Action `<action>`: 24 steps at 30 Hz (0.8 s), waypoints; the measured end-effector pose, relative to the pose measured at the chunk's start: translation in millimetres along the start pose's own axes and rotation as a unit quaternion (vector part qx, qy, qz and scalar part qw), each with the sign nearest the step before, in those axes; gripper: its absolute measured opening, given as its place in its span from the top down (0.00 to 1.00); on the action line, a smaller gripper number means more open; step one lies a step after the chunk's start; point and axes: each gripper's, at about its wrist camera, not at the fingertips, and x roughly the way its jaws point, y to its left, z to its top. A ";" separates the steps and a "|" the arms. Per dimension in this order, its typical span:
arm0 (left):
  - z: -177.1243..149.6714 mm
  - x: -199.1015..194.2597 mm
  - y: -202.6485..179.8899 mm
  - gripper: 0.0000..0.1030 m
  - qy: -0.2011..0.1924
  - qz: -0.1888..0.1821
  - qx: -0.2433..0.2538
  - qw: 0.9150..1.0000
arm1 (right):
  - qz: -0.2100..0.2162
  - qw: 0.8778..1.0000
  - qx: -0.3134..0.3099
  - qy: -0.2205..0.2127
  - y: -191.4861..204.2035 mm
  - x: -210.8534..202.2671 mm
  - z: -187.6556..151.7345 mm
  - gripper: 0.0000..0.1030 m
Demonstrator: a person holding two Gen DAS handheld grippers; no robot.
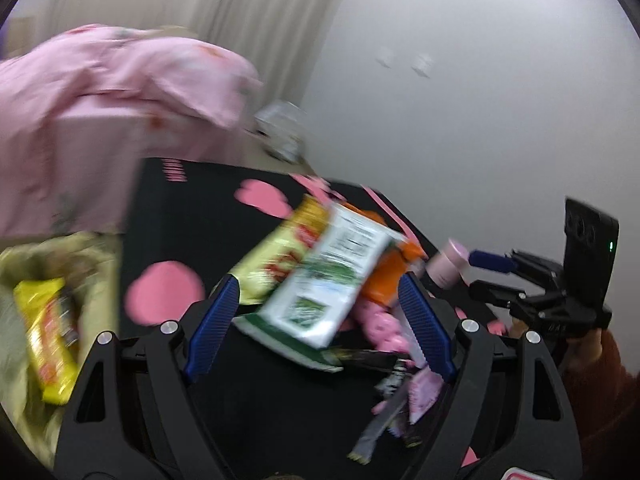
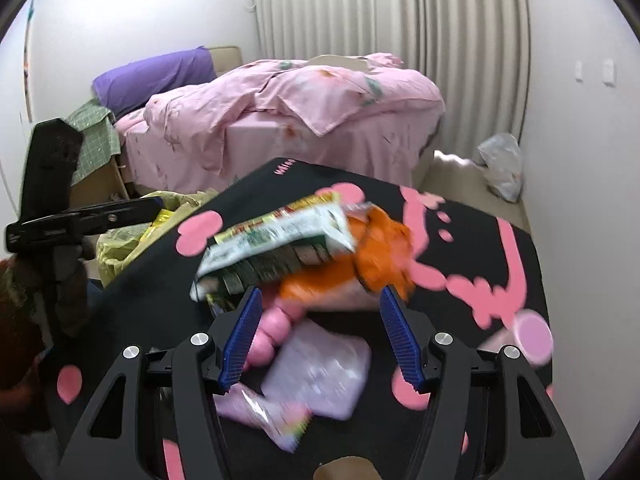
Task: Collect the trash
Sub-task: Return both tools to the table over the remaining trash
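Note:
Snack trash lies piled on a black table mat with pink blotches (image 1: 172,224) (image 2: 520,264). A white-and-green packet (image 1: 332,276) (image 2: 276,244) rests on a yellow-red packet (image 1: 280,252) and an orange packet (image 1: 384,276) (image 2: 380,256). Pale pink wrappers (image 2: 320,372) (image 1: 420,396) lie nearer. My left gripper (image 1: 318,280) is open, its blue pads either side of the pile without pressing it. My right gripper (image 2: 320,292) is open too, over the pink wrappers. A pink cup (image 1: 448,264) (image 2: 528,336) sits at the mat's right edge. Both views are motion-blurred.
A yellowish trash bag (image 1: 24,264) (image 2: 116,240) hangs at the table's left edge with a yellow wrapper (image 1: 44,336) inside. Behind stands a bed in pink sheets (image 2: 320,112) (image 1: 100,100). A clear plastic bag (image 2: 500,164) lies on the floor by the wall.

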 end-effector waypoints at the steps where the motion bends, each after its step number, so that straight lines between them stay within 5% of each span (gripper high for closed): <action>1: 2.7 10.2 -6.4 0.25 0.013 -0.008 0.016 1.000 | 0.011 1.000 0.009 0.003 -5.6 -1.3 -6.2 0.44; 5: 23.8 60.7 -25.2 0.25 0.067 0.017 0.083 0.994 | 0.015 0.999 0.023 0.038 -16.8 1.7 -29.8 0.44; 11: 39.2 110.7 -22.9 0.29 0.130 0.046 0.091 0.986 | -0.006 0.999 0.010 0.039 -17.5 3.2 -49.4 0.43; 14: 33.7 114.5 -9.5 0.43 0.151 0.049 0.040 0.987 | 0.005 0.998 0.026 0.055 -21.5 11.0 -53.5 0.43; 24: -15.1 39.1 8.8 0.45 0.136 0.078 -0.093 0.983 | 0.033 0.998 -0.034 0.044 22.8 9.7 -51.2 0.43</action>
